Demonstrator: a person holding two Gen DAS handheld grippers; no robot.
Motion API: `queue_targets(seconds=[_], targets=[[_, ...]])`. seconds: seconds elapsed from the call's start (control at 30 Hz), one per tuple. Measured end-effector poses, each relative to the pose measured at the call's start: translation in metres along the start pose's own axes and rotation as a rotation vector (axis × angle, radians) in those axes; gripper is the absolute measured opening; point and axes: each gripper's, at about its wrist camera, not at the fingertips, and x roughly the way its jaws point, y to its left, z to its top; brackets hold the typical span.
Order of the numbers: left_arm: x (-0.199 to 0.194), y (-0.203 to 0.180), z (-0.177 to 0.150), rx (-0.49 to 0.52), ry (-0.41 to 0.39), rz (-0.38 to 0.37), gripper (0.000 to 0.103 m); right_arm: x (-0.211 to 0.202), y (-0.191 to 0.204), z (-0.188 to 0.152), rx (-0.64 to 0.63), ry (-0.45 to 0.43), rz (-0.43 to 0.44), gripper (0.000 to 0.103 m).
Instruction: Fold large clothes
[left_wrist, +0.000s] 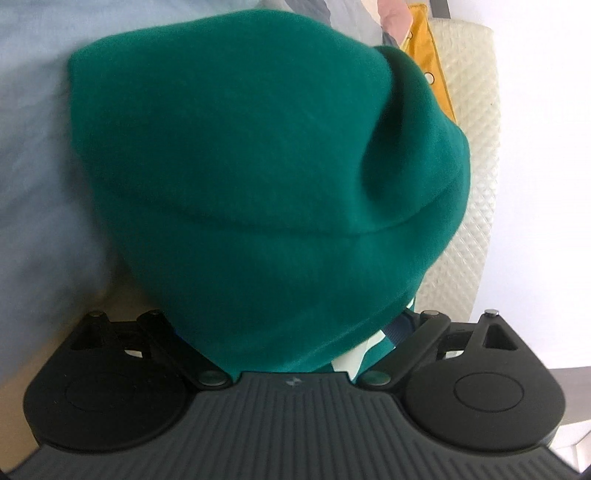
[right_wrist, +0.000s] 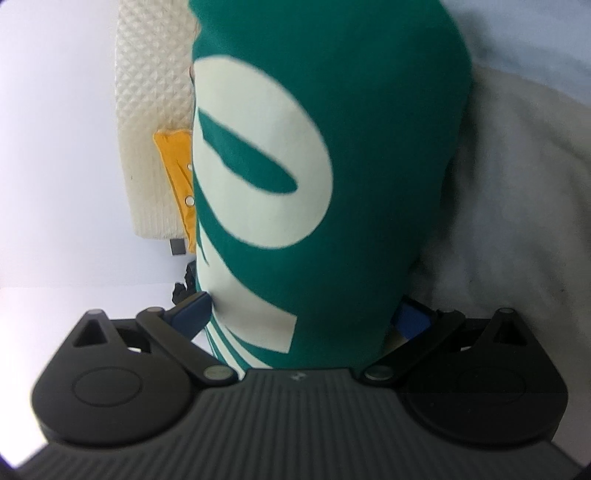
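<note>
- Left wrist view: the green garment (left_wrist: 266, 177) was held bunched in the left tongs (left_wrist: 291, 332), the fabric filling most of the frame and hiding the fingertips. A seam was seen across its lower half. A pale blue sheet (left_wrist: 33, 147) lay to its left; a cream quilted piece (left_wrist: 472, 147) and a yellow cloth (left_wrist: 432, 55) lay to its right.
- Right wrist view: the same garment (right_wrist: 369, 147), with a white printed design (right_wrist: 266, 155), was gripped between the blue fingers (right_wrist: 415, 321) of the right tongs (right_wrist: 306, 317). A white fabric (right_wrist: 517, 203) lay to its right.
</note>
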Motion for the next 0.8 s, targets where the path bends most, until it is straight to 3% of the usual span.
queue_targets(seconds=[0.3, 0.47, 0.5, 0.67, 0.73, 0.8], targets=[[0.010, -0.011, 0.007, 0.037, -0.031, 0.047, 0.074, -0.026, -0.011, 0.015, -0.024, -0.112, -0.041, 0.103], [0.015, -0.020, 0.012, 0.079, -0.037, 0.063, 0.069, -0.016, -0.002, 0.014, -0.112, -0.135, -0.070, 0.103], [0.002, -0.023, 0.011, 0.099, -0.037, 0.075, 0.068, -0.013, -0.002, 0.015, -0.125, -0.136, -0.066, 0.103], [0.014, -0.040, 0.013, 0.126, -0.043, 0.087, 0.068, 0.000, -0.010, 0.022, -0.097, -0.118, 0.000, 0.103], [0.016, -0.045, 0.013, 0.145, -0.043, 0.093, 0.068, 0.000, -0.009, 0.021, -0.100, -0.127, 0.014, 0.097], [0.012, -0.048, 0.005, 0.193, -0.039, 0.106, 0.067, -0.004, -0.002, 0.020, -0.140, -0.138, 0.022, 0.081]])
